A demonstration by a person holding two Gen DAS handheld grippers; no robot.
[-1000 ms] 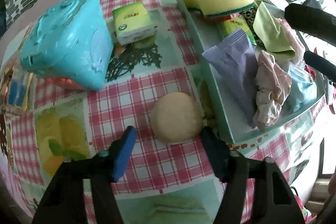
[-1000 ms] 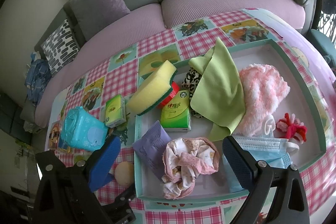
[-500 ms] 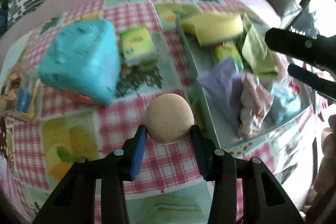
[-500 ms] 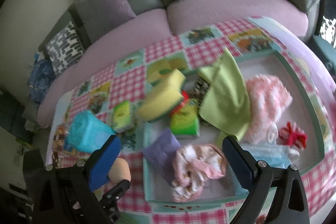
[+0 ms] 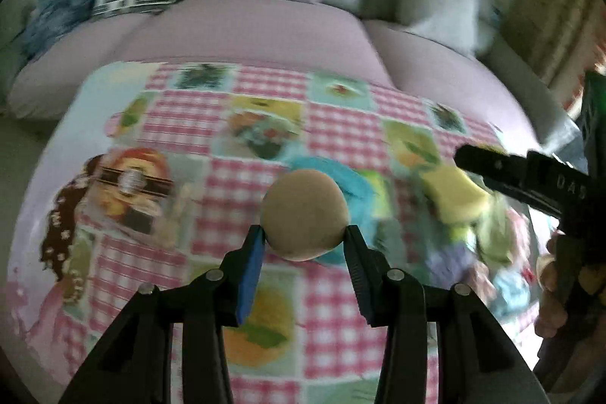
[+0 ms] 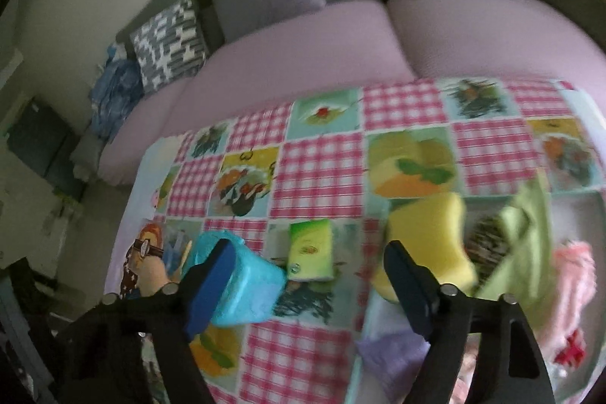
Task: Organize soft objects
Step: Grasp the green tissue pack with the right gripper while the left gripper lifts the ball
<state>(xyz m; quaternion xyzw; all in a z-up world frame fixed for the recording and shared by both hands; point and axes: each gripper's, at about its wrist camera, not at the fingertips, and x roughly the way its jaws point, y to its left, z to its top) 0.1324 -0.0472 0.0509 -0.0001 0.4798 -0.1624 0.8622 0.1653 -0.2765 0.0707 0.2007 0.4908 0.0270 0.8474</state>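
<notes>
- Tan foam ball (image 5: 305,214) sits pinched between the fingers of your left gripper (image 5: 303,239), lifted clear above the checked tablecloth (image 5: 341,124).
- Your right gripper (image 6: 306,269) hangs with its fingers spread wide, gripping nothing, above the turquoise pack (image 6: 246,284) and the green tissue packet (image 6: 310,248).
- Yellow sponge (image 6: 428,237) lies just beside its right finger.

We see a surface (image 6: 322,169) covered in a pink-checked, fruit-printed cloth. Directly on it lie a turquoise pack (image 6: 250,294), a green tissue packet (image 6: 310,248) just beside it, and a blurred tray (image 6: 579,211) farther right.
</notes>
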